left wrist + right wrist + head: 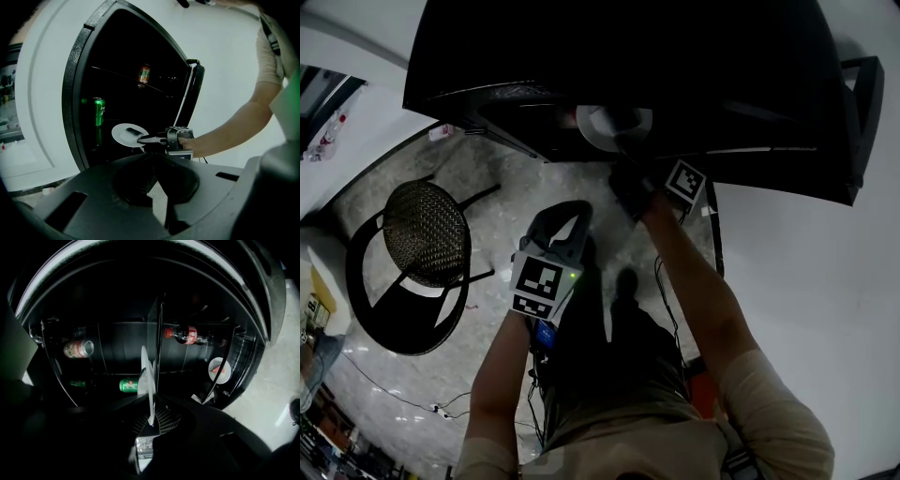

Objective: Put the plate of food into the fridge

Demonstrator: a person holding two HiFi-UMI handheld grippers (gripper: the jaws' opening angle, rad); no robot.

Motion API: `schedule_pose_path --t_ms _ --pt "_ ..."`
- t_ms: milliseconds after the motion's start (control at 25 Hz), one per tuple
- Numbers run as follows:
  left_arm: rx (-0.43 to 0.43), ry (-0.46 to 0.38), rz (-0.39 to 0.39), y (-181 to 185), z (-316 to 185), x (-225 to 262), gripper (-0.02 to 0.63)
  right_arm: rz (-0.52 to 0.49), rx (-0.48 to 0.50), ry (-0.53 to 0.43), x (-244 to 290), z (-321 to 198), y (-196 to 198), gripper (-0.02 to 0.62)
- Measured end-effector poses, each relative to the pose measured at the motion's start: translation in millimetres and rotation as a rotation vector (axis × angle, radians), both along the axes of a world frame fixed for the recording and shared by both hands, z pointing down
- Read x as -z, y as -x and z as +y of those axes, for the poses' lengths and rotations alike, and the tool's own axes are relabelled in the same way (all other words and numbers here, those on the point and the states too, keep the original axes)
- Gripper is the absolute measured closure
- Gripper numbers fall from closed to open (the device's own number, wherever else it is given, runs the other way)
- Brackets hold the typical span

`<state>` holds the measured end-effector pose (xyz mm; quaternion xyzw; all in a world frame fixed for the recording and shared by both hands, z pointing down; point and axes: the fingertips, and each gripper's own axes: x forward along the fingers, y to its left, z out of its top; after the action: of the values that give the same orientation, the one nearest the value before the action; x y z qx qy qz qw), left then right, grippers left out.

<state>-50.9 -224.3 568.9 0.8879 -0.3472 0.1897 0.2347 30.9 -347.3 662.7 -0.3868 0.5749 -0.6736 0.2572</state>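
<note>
Food lies as one dark piece (133, 131) on a round white plate (123, 136). The plate is held level in the open front of the black fridge (75, 93), just right of an upright green can (98, 111). I cannot tell whether it rests on anything. In my right gripper view the plate shows edge-on.

My right gripper (146, 138) is clamped on the plate's near rim, its jaws pinched onto it from both faces. My right arm (234, 126) reaches out nearly straight toward the fridge, the forearm bare and a light sleeve at the upper arm.

My left gripper (565, 220) is closed with nothing in it, jaw tips together, and it points at the fridge from farther back. My left arm (502, 366) is bent and held low before my body, well apart from the plate.
</note>
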Motion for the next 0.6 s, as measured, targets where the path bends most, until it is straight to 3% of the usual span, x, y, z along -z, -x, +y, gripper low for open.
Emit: schedule_pose_path --t_ms 600 --pt "0.0 0.037 0.013 -0.1 -6.3 -12.0 0.594 -0.031 -0.007 0.003 4.1 -2.5 2.3 0.563"
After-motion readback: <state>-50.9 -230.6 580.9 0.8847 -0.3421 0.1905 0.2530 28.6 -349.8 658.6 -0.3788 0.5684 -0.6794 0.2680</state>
